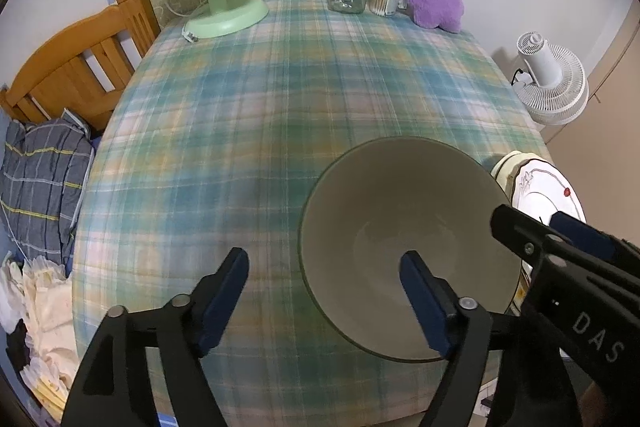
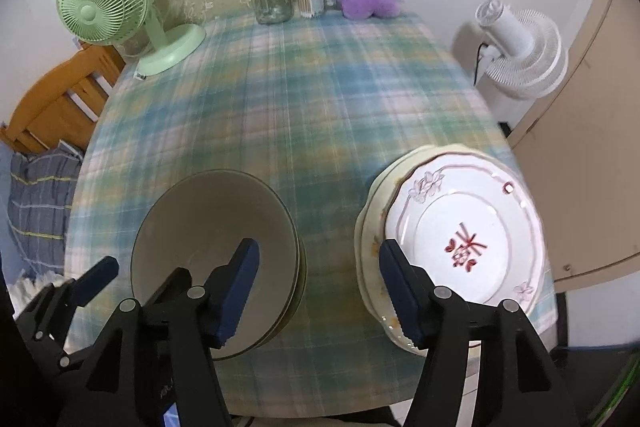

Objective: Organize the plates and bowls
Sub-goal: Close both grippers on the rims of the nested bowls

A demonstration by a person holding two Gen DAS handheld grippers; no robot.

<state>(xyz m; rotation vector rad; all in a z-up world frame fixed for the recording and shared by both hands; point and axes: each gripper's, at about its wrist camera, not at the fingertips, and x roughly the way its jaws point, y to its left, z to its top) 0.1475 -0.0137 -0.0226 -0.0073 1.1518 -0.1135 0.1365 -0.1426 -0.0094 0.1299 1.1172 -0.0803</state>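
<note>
Even, soft indoor light, moderately bright; source unseen, perhaps overhead. Plaid cloth on the desk [image 1: 280,99] smeared with motion blur in both views. Faint shadow beside the bowl [image 1: 400,247]. Small glare spots on the white plate [image 2: 468,239]. Strong fisheye bending, dark vignette at corners. Rear items sharper.

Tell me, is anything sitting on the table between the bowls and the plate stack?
Nothing visible. Only bare plaid tablecloth lies between the stacked bowls and the plate stack; both grippers hang open above the near edge.
</note>
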